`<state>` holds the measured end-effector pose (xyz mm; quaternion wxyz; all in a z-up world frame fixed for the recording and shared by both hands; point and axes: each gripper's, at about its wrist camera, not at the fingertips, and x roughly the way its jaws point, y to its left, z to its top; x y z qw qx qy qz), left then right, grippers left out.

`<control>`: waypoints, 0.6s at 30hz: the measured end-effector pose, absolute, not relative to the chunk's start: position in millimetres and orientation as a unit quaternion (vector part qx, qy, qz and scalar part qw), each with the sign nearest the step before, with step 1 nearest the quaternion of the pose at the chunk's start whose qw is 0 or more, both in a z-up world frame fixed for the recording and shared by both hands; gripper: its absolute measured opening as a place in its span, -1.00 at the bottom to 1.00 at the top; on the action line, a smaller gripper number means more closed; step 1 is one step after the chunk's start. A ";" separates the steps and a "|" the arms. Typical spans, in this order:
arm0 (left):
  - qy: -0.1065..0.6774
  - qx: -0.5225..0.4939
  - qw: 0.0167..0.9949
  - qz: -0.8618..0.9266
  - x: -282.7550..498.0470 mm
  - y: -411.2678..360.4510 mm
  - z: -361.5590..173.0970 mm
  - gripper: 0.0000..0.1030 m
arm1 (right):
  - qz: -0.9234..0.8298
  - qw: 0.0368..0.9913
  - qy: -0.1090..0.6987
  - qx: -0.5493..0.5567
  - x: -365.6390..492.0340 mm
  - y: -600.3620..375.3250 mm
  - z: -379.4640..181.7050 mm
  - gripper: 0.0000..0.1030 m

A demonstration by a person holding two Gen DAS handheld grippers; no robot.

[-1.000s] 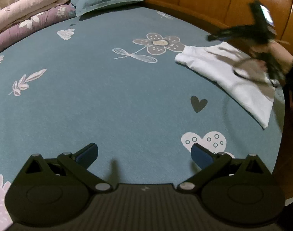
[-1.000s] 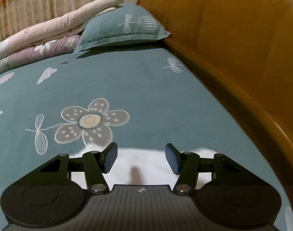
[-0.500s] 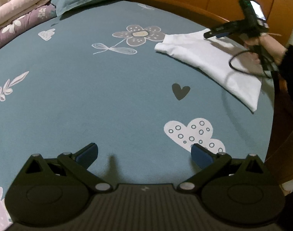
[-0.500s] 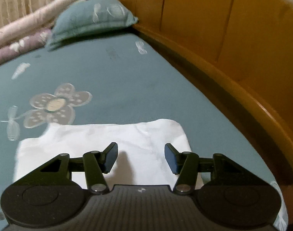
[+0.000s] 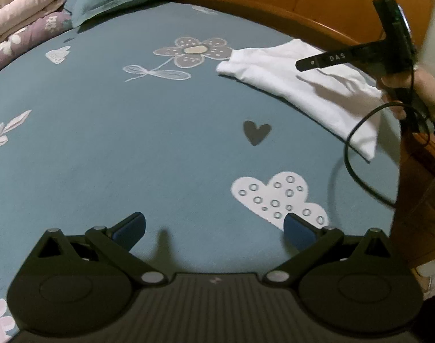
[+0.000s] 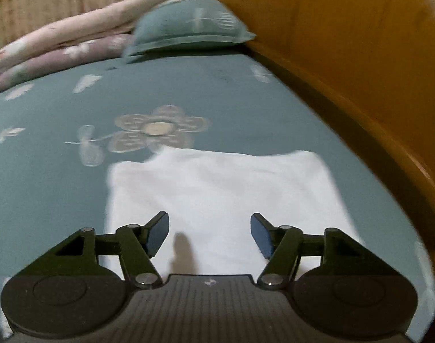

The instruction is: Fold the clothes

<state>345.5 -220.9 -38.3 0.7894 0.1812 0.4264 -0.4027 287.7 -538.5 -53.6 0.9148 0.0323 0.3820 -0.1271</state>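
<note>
Since a second ago our right-wrist view has drawn back: then only a sliver of the white garment (image 6: 217, 188) showed between the fingers, now its whole far half fills the lower middle of that view. The left-wrist view has changed little.

Biggest in sight is the bed (image 5: 131, 131), its teal sheet printed with flowers, hearts and clouds. A wooden headboard (image 6: 346, 43) runs from 12 to 4 o'clock in the right view. Folded quilts (image 6: 60, 45) and a teal pillow (image 6: 189, 28) lie at the far end, at about 11 and 12 o'clock.

Next comes the garment. In the left view it sits at 2 o'clock, close to the headboard side of the bed, beside the printed flower (image 5: 194, 51). It lies as a flat, tidy rectangle with clean edges, so we judge the folding done or very nearly so. Whether another fold is wanted we cannot tell, and no other clothes are in view.

Our right gripper (image 6: 210, 231) hangs above the cloth with its jaws opening, nothing between them and the pads clear of the fabric. From the left view we see it at 2 o'clock, held in a hand (image 5: 417, 91) with a black cable (image 5: 357, 160) looping below. Our left gripper (image 5: 214, 228) hovers over bare sheet, well apart from the garment, jaws spread wide and empty.
</note>
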 end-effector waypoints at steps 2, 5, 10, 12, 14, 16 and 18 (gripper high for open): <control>0.427 0.180 0.795 -0.392 346.4 -220.0 -38.8 0.98 | -0.113 0.914 0.389 0.023 296.6 -528.5 -62.6 0.37; 0.432 0.168 0.798 -0.386 346.0 -218.4 -37.5 0.98 | -0.104 0.914 0.392 0.007 302.8 -516.7 -68.4 0.43; 0.437 0.172 0.797 -0.381 343.0 -220.3 -37.1 0.98 | -0.135 0.912 0.385 0.034 265.9 -513.3 -51.6 0.49; 0.443 0.164 0.797 -0.376 344.8 -220.0 -37.4 0.98 | -0.168 0.909 0.379 0.051 243.7 -506.9 -51.7 0.54; 0.448 0.147 0.798 -0.376 347.1 -217.9 -37.1 0.98 | -0.176 0.902 0.383 0.092 231.6 -507.2 -62.2 0.63; 0.453 0.127 0.797 -0.379 350.4 -215.1 -37.3 0.98 | -0.180 0.898 0.388 0.105 229.1 -506.8 -69.5 0.67; 0.452 0.125 0.797 -0.382 352.1 -213.4 -37.6 0.98 | -0.184 0.896 0.392 0.097 233.2 -504.6 -64.1 0.65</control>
